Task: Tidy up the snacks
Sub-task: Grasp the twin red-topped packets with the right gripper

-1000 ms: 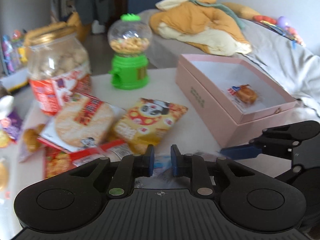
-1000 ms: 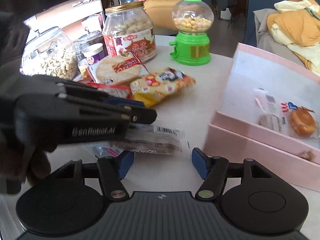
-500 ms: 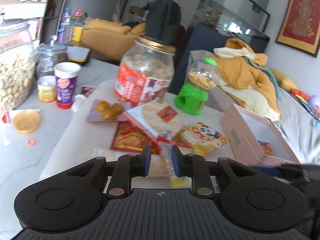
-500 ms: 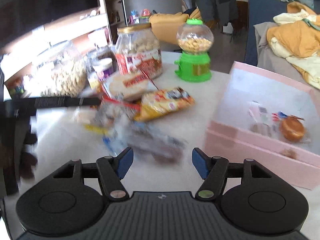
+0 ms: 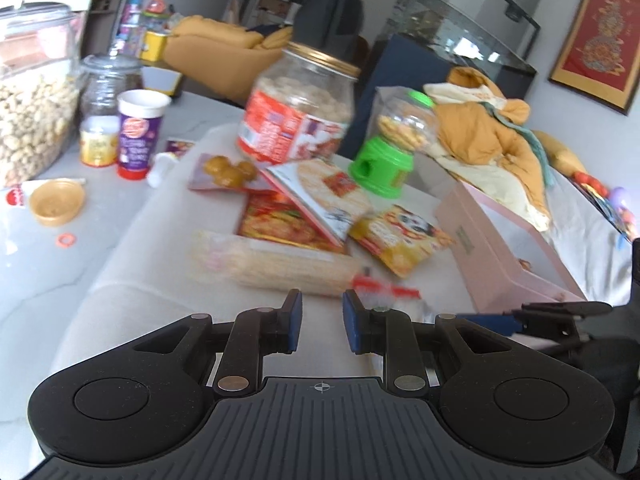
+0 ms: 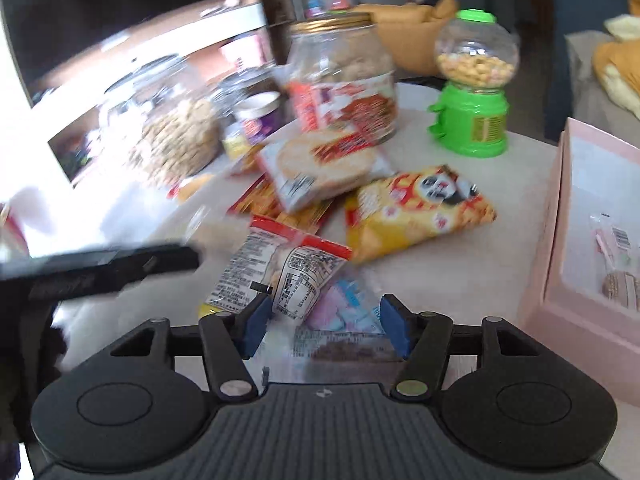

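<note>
My right gripper [image 6: 326, 326] hangs low over the table, its jaws closing. A pink and blue packet [image 6: 344, 308] and a white packet with a red top [image 6: 280, 272] lie between the jaws, and the pads do not press on either. Under them lies a clear packet with a dark snack [image 6: 344, 348]. The open pink box [image 6: 552, 240] stands at the right with wrapped snacks inside. My left gripper [image 5: 322, 316] is shut with nothing in its narrow gap, just short of a long cracker packet [image 5: 276, 264]. A yellow panda packet [image 5: 400, 236] lies by the box [image 5: 500, 248].
A rice cracker packet [image 5: 320, 196] overlaps a red packet [image 5: 288, 228]. Behind stand a red-labelled jar [image 5: 300, 120], a green candy dispenser [image 5: 388, 160], a purple cup [image 5: 138, 136] and a big nut jar [image 5: 28, 116]. A sofa with blankets lies beyond the table.
My left gripper swung left, away from the pink box and toward the jars. Several packets now lie between the right jaws, which have narrowed a little.
</note>
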Motion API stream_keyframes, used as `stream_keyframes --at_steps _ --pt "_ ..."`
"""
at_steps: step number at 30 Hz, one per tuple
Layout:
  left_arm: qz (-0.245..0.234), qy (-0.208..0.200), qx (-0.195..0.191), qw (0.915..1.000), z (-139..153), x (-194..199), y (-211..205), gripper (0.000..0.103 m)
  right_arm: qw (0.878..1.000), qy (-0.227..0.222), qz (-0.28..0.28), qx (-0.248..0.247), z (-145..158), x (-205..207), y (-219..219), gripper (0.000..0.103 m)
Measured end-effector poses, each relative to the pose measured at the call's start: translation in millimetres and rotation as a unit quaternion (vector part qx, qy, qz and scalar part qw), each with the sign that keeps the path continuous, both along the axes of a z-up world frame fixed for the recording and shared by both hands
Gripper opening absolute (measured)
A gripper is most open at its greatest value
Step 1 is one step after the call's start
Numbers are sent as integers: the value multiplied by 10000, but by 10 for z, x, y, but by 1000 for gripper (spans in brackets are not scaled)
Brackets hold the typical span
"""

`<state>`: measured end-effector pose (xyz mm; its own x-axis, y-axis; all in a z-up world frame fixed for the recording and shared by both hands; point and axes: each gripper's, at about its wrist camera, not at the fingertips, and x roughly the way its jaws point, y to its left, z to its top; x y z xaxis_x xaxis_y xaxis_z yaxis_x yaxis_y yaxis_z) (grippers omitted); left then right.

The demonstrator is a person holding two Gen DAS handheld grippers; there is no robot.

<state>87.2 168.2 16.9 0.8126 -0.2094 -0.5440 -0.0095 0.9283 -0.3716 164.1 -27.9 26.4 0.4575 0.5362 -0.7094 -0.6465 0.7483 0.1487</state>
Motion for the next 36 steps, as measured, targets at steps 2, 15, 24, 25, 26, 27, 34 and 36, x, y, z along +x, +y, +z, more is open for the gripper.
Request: stream_keyframes --at_steps 2,15,24,25,26,27,34,36 --pt "-131 -34 49 9999 26 -9 -109 26 9998 -90 113 -133 7 -135 -87 61" --pt "90 400 58 9991 165 -223 -555 26 9919 -580 -975 -575 -63 -428 -805 72" --pt "217 348 1496 9879 140 -99 -1245 28 9858 -469 -1614 6 -209 -472 -1100 78" --pt "150 305 1677 9852 136 -113 -1313 28 9849 -466 -1668 19 -207 -471 -1115 78" --pt "92 257 1832 9827 133 -132 -1369 28 9843 -452 -1709 22 -213 -463 -1124 78" --pt "54 211 1904 9815 138 -143 -1406 28 9841 -449 -1718 26 -215 -460 -1121 78" --pt "41 195 1928 9810 133 -133 -1452 29 9835 -598 -1691 -236 -232 -507 -1040 79" --pt "85 202 1938 9808 132 -142 -1421 30 9835 -606 -1689 -220 -228 -511 -1044 79"
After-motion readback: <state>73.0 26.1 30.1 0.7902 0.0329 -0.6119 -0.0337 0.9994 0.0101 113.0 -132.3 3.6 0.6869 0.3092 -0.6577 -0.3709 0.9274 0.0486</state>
